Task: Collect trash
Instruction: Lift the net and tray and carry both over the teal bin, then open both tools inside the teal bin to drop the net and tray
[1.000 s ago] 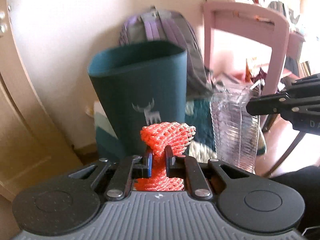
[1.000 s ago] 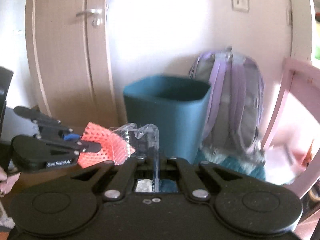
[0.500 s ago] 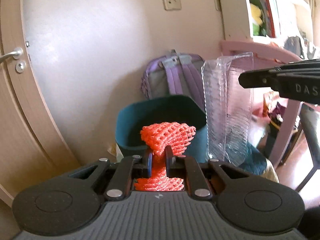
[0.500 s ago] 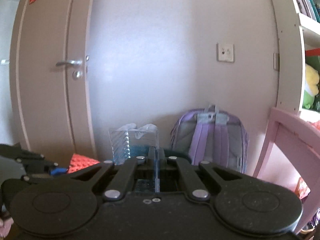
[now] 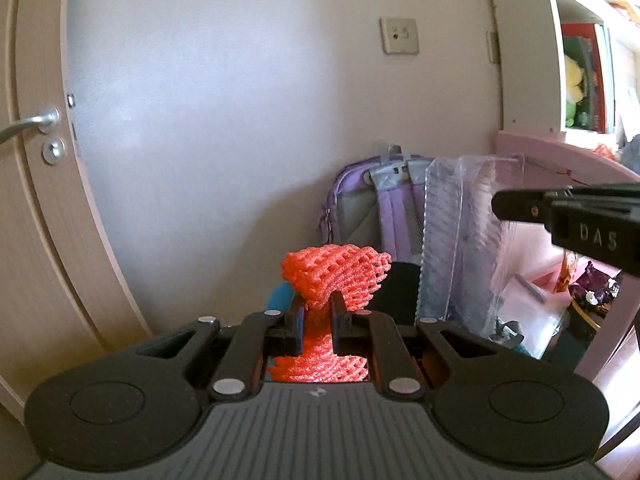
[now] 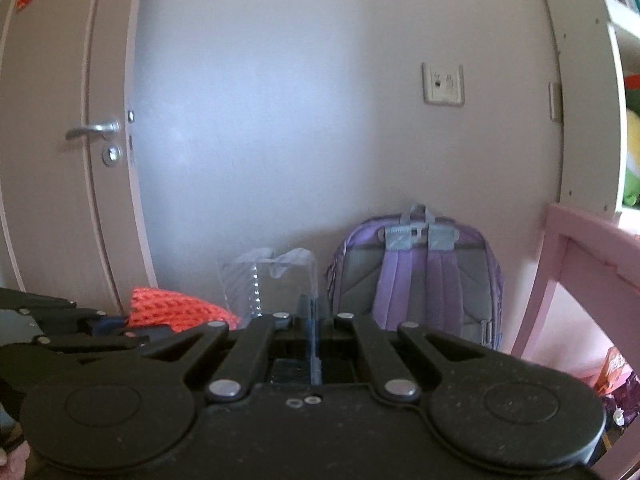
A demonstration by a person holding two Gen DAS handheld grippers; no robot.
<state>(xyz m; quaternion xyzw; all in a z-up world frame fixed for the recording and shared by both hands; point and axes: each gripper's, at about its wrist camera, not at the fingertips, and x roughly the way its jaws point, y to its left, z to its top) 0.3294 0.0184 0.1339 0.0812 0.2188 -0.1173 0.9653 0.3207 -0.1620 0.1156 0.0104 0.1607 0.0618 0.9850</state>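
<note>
Where linkage blocks view, teal bin (image 5: 280, 297) half-hidden.

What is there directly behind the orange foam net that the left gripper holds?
Behind the orange foam net a teal bin shows, its dark opening beside the net. A purple backpack leans on the wall farther back. The bin's contents are hidden.

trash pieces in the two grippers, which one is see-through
The clear plastic packaging, pinched in the right gripper. The other piece, the foam net in the left gripper, is opaque orange-red mesh.
</note>
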